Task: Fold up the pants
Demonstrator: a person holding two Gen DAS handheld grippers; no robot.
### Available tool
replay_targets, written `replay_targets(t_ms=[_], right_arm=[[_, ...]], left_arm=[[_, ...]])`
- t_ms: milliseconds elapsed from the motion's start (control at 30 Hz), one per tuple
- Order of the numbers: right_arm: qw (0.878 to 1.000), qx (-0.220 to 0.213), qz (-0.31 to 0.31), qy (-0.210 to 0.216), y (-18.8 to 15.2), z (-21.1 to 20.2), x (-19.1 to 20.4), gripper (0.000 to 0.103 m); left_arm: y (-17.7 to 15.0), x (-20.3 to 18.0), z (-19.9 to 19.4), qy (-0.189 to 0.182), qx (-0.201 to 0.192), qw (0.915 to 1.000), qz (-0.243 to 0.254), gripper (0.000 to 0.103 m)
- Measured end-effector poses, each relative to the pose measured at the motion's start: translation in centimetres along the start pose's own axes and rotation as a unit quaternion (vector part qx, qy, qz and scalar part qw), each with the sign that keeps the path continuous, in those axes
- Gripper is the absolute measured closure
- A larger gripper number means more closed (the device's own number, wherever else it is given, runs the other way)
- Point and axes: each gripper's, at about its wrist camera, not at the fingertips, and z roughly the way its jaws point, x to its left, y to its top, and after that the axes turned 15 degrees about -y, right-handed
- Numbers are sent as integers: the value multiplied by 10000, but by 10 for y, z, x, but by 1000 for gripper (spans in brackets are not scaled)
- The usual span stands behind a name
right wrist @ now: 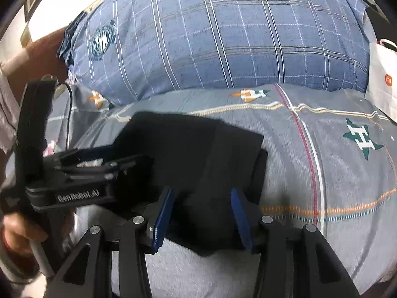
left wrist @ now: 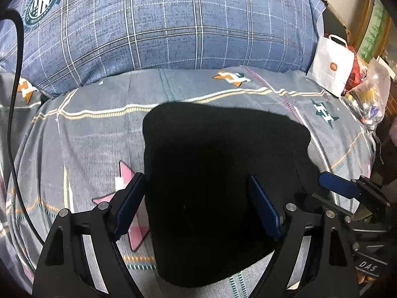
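Note:
The black pants (left wrist: 218, 173) lie folded into a compact block on the grey patterned bed sheet (left wrist: 82, 149); they also show in the right wrist view (right wrist: 198, 154). My left gripper (left wrist: 198, 201) is open, its blue pads straddling the near part of the pants, just above them. My right gripper (right wrist: 202, 213) is open over the pants' near right corner, with the folded layers between its pads. The right gripper's blue finger (left wrist: 340, 185) shows at the right of the left wrist view. The left gripper's body (right wrist: 82, 176) shows at the left of the right wrist view.
A large blue plaid pillow (left wrist: 161, 29) lies behind the pants. A white paper bag (left wrist: 332, 67) and plastic bags (left wrist: 372, 94) stand at the bed's right edge. A black cable (left wrist: 15, 124) runs down the left. A hand (right wrist: 17, 233) holds the left gripper's handle.

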Motion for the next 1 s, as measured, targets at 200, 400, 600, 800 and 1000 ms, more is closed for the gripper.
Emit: replay_targets(t_ms=[200,400,600,800,1000], right_arm=[[9987,144,456,186,-11,11,-18,40],[9905,141,1148,737,-13,19,-44,39],[9728,423,1741,1466,-17,53,-60,30],[9722,202,1801,1481,-7,59,-56,39],[9804,-147,1390,1387,10,22,-40,56]], left_arm=[[-6,9,5,-158,50,9997,-198,15],[-9,26,10,-383,182,9974,-582,1],[-11,31,18,-632,131,9949,-771,0],[-15,29,18,-773,-71,9950,-624,0],[-8,14,-16,-703,-321,9964,-350,15]])
